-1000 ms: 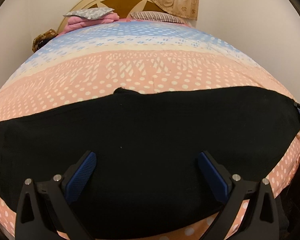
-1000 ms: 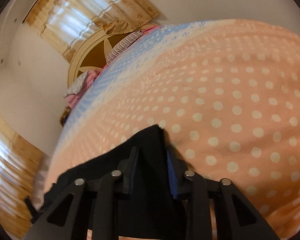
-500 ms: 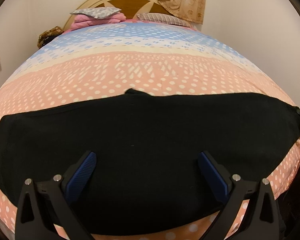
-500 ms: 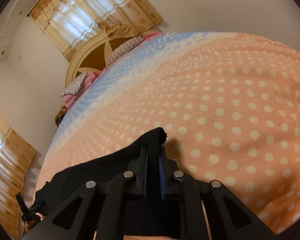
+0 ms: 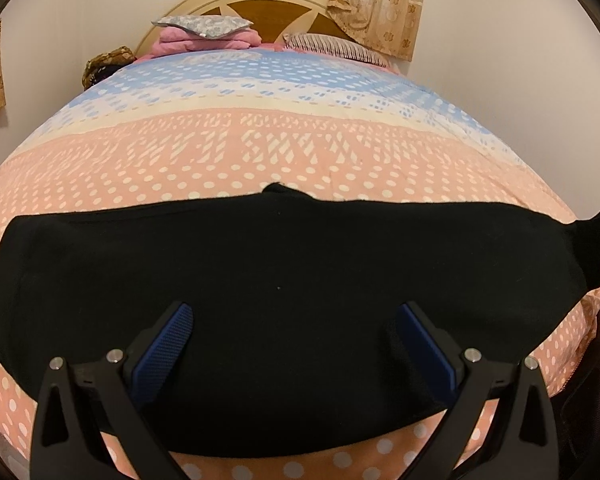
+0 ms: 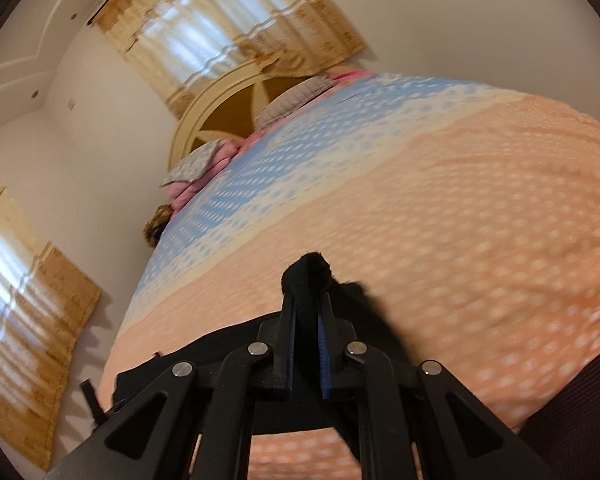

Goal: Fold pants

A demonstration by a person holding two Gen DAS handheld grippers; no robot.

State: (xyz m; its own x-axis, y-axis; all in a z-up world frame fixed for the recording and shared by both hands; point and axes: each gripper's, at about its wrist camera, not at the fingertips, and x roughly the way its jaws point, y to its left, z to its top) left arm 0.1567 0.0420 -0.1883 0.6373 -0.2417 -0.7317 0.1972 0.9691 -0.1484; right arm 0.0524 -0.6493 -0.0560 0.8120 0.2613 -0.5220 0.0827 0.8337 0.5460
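Black pants [image 5: 284, 264] lie flat in a wide band across the near end of the bed. My left gripper [image 5: 294, 340] is open and hovers over the middle of the pants, holding nothing. My right gripper [image 6: 306, 304] is shut on the right end of the pants [image 6: 308, 272] and holds that end lifted off the bedspread. In the left wrist view that raised end [image 5: 596, 240] rises at the far right. The right wrist view is blurred by motion.
The bedspread [image 5: 284, 148] is pink with white dots, blue farther back. Folded pink bedding with a grey pillow [image 5: 204, 32] and a striped pillow [image 5: 332, 46] lie by the headboard [image 5: 268, 4]. Walls and curtains [image 6: 220, 28] surround the bed.
My right gripper has closed on the pants' right end and lifted it off the bed. My left gripper has stayed open and pulled back slightly.
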